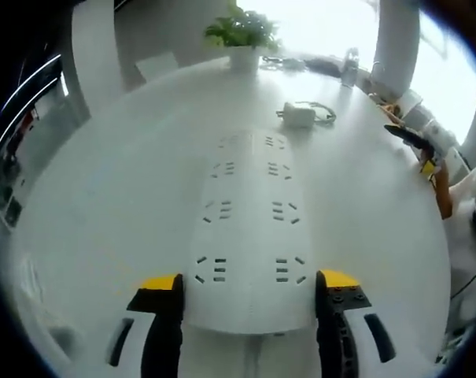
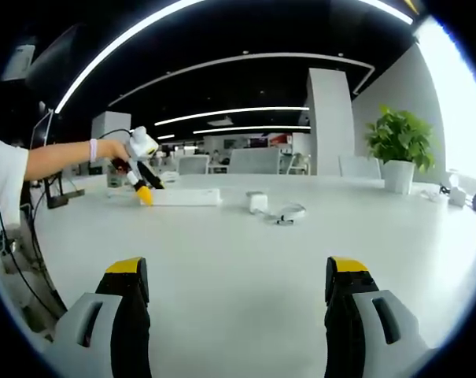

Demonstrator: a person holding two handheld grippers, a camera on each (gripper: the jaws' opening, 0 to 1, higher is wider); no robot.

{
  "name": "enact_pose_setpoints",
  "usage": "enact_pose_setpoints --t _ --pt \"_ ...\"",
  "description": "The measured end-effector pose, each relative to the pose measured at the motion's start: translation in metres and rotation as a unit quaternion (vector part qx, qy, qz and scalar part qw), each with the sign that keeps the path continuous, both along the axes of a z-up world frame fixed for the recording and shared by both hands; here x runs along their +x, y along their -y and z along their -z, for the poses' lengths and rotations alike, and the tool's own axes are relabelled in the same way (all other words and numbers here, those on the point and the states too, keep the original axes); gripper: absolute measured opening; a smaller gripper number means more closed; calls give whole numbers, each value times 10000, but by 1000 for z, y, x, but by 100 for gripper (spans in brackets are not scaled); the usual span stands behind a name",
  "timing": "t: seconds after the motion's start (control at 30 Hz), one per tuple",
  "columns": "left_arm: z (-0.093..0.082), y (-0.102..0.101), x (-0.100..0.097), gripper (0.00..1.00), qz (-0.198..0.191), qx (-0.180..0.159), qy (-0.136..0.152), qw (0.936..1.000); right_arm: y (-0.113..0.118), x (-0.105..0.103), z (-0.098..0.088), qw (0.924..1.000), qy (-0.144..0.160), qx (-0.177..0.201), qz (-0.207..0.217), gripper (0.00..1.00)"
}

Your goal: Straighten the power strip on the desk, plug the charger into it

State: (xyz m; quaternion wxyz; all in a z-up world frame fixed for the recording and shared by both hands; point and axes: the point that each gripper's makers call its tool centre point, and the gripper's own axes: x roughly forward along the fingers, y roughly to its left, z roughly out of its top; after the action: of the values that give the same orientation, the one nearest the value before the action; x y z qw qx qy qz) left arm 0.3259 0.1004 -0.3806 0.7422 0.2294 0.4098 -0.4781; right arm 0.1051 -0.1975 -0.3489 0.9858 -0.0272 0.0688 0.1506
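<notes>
Left gripper (image 1: pixel 249 303), jaws wide, straddles near end of white power strip (image 1: pixel 249 236) flat on desk (image 1: pixel 104 205), charger (image 1: pixel 298 115) w/ cable just beyond; strip prob. rigid, light, slick plastic—best squeezed across its long sides; right gripper (image 2: pixel 238 295) hangs wide, empty.

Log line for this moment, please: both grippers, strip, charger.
left gripper: open, jaws astride strip end | right gripper: open, empty, over desk | charger: unplugged, beyond strip
</notes>
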Motion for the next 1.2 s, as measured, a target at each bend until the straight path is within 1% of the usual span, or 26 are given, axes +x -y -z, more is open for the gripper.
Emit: enact_pose_setpoints --t 0.1,0.17,0.23,0.3,0.43,0.57,0.8,1.03,1.2 --pt "-2 -1 4 68 136 73 6 9999 0 0 -1 10000 4 -1 3 93" --pt "-1 0 -1 68 267 156 16 9995 -1 0 0 10000 1 -4 -4 93" --pt "-1 1 0 68 341 203 14 9992 -1 0 0 10000 -7 -2 1 93" --pt "-2 -1 6 68 413 256 9 9988 -1 1 1 10000 -16 -5 -3 93" --pt "-1 2 -6 68 541 408 15 9977 -1 1 0 10000 -14 -9 5 93" --pt "-1 2 0 67 653 534 -3 9964 1 2 1 10000 -22 -11 22 93" --pt "1 2 4 67 833 773 -5 9935 1 2 3 10000 -40 -6 24 93" --pt "2 2 10 66 1089 1191 -36 9869 3 2 3 10000 -49 0 41 93" --pt "2 5 9 66 1264 1381 -27 9823 7 1 5 9999 -70 1 86 93"
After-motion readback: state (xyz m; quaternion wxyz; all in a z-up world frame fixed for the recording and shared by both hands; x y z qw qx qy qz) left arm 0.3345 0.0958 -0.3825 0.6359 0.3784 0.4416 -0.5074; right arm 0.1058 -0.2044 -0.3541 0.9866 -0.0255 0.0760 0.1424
